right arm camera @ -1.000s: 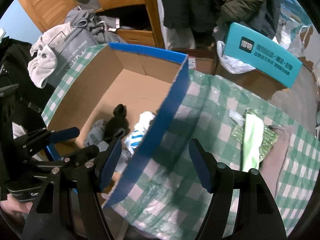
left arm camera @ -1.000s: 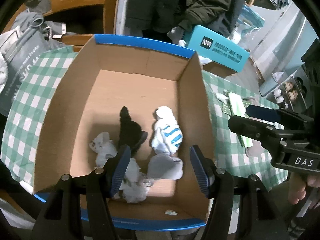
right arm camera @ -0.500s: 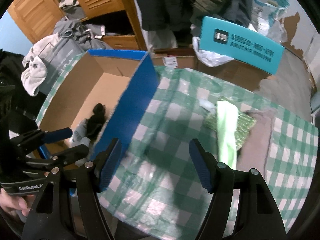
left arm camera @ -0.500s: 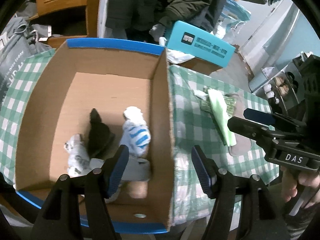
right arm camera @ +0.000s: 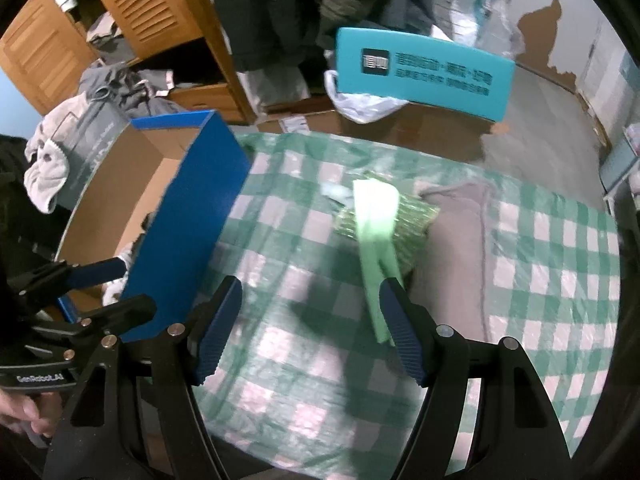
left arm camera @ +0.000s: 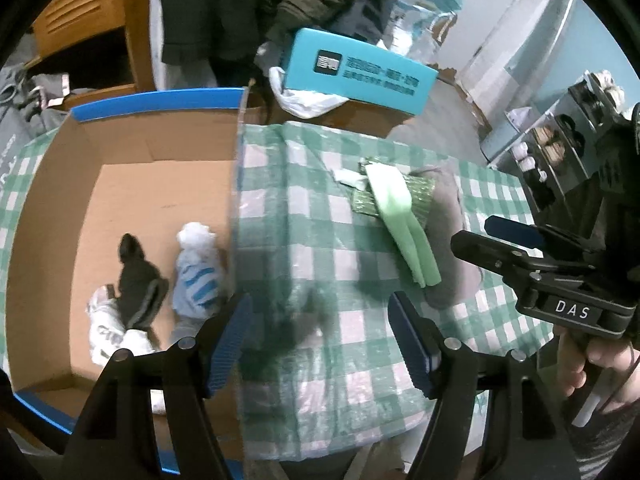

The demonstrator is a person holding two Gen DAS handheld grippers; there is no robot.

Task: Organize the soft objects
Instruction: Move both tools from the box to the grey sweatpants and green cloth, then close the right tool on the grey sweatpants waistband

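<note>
Both grippers are spread wide with nothing in them. The left gripper (left arm camera: 320, 336) has just been opening more, nothing between its jaws, hanging over the checked desk (left arm camera: 320, 216) right by the cardboard box (left arm camera: 160, 184). The right gripper (right arm camera: 310, 328) hangs over the desk too, its right pad just in front of the light green cloth (right arm camera: 374, 216). The socks (left arm camera: 196, 276) sit in the box. Readable writing: "DAS" on the right gripper's body, "GenRobot.AI" on the left one
</note>
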